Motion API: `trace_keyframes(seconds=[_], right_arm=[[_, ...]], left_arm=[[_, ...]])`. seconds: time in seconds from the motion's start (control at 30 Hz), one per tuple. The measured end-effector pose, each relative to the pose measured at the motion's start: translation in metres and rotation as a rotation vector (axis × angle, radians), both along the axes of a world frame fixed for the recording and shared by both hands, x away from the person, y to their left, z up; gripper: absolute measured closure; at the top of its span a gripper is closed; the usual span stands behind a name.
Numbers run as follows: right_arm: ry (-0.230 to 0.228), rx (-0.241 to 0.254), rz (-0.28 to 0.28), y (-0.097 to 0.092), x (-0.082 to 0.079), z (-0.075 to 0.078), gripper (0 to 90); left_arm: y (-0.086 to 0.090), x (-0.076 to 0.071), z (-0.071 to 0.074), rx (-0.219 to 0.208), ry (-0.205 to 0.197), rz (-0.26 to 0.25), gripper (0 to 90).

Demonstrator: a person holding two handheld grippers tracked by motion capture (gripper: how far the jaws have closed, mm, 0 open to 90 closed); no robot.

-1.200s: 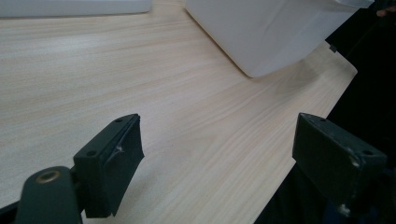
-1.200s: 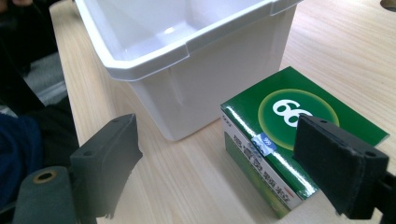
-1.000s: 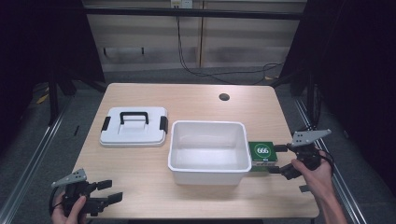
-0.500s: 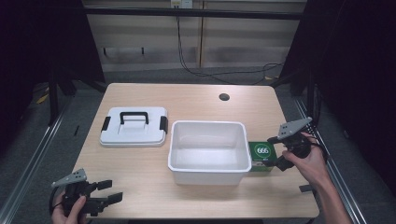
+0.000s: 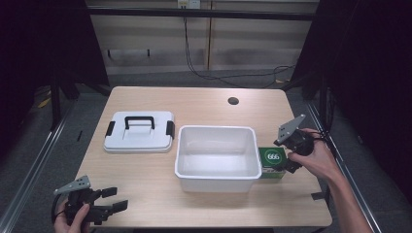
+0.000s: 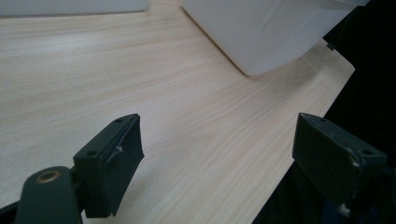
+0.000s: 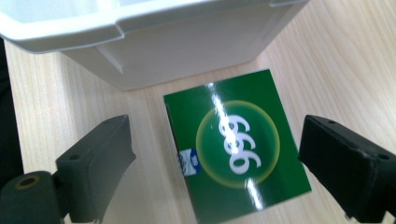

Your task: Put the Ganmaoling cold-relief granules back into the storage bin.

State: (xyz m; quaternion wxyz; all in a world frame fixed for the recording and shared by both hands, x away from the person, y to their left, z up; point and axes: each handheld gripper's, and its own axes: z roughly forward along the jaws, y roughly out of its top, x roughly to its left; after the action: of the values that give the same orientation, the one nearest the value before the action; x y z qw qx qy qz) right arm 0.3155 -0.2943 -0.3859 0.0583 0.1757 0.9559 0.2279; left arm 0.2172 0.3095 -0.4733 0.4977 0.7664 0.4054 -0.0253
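- The right gripper [image 5: 289, 154] was held in the person's right hand [image 5: 316, 158] at the right side of the wooden table [image 5: 204, 102], just above a green box [image 5: 272, 162] printed with "666"
- In the right gripper view its two black jaws stood wide apart, one on either side of the green box [image 7: 236, 147] and touching neither edge — nothing was pinched between them
- The green box lay flat on the table, right beside the right-hand wall of an open white tub [image 5: 216, 156]; whether box and tub actually touched could not be told
- The white tub sat near the middle of the table, and its inside looked bare
- A white lid with a black handle and black side clips [image 5: 139, 131] lay flat just left of the tub, with a narrow gap between them
- The left gripper [image 5: 109, 206] was held in the left hand [image 5: 73, 221] at the near left corner of the table, low over the bare wood — its jaws were spread and held nothing
- In the left gripper view a corner of the white tub [image 6: 271, 32] showed beyond those jaws, well apart from them
- A small dark round hole [image 5: 233, 101] sat in the tabletop near the far edge
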Motion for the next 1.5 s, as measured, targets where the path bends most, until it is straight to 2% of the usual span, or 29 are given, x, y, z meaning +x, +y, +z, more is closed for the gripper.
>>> trace_keyframes(seconds=[0.1,0.17,0.3,0.43,0.53,0.6,0.67,0.77,0.87,0.9,0.97,1.1,1.17,1.2,1.33,1.43,1.5], right_arm=[[0.023,-0.022,0.043,0.004,0.006,-0.003,8.3],[0.046,-0.057,0.062,0.006,0.009,-0.005,8.3],[0.05,-0.083,0.083,0.009,0.014,-0.007,8.2],[0.074,-0.133,0.095,0.012,0.018,-0.011,8.2],[0.072,-0.14,0.109,0.013,0.022,-0.014,8.2],[0.046,-0.171,0.139,0.016,0.023,-0.015,8.2],[0.04,-0.204,0.154,0.021,0.023,-0.015,8.2],[0.051,-0.24,0.175,0.025,0.026,-0.017,8.2],[0.091,-0.273,0.168,0.024,0.028,-0.02,8.2],[0.085,-0.275,0.176,0.025,0.029,-0.023,8.2],[0.107,-0.306,0.17,0.026,0.029,-0.026,8.3],[0.118,-0.331,0.177,0.028,0.032,-0.032,8.4],[0.132,-0.363,0.203,0.03,0.035,-0.039,8.8],[0.139,-0.376,0.197,0.031,0.034,-0.04,9.1],[0.144,-0.383,0.194,0.034,0.034,-0.043,12.2],[0.143,-0.375,0.216,0.032,0.035,-0.042,13.9],[0.147,-0.373,0.207,0.032,0.034,-0.041,14.5]], left_arm=[[0.001,0.001,0.0,0.006,-0.006,-0.002,16.0],[0.0,0.0,0.0,0.003,-0.002,0.0,16.0],[0.0,0.0,0.0,0.001,-0.002,-0.002,16.0],[0.0,0.0,0.0,-0.001,0.001,-0.005,16.0],[0.0,0.0,0.0,-0.003,0.002,-0.008,16.0],[-0.001,0.001,-0.001,-0.001,0.004,-0.013,16.0],[-0.001,0.001,-0.001,0.001,0.005,-0.017,16.0],[-0.001,0.001,-0.001,0.002,0.005,-0.018,16.0],[-0.001,0.001,-0.001,-0.001,0.005,-0.018,16.0],[-0.001,0.001,-0.001,0.0,0.006,-0.018,16.0],[-0.001,0.002,-0.001,0.006,0.004,-0.024,16.0],[-0.002,0.001,-0.001,0.001,0.009,-0.026,16.0],[-0.001,0.001,-0.001,0.005,0.006,-0.027,16.0],[-0.001,0.001,-0.001,-0.002,0.008,-0.02,16.1],[-0.001,0.002,-0.001,0.006,0.004,-0.03,16.0],[-0.001,0.001,-0.001,-0.002,0.007,-0.021,16.0],[-0.001,0.001,-0.001,-0.001,0.007,-0.02,16.0]])
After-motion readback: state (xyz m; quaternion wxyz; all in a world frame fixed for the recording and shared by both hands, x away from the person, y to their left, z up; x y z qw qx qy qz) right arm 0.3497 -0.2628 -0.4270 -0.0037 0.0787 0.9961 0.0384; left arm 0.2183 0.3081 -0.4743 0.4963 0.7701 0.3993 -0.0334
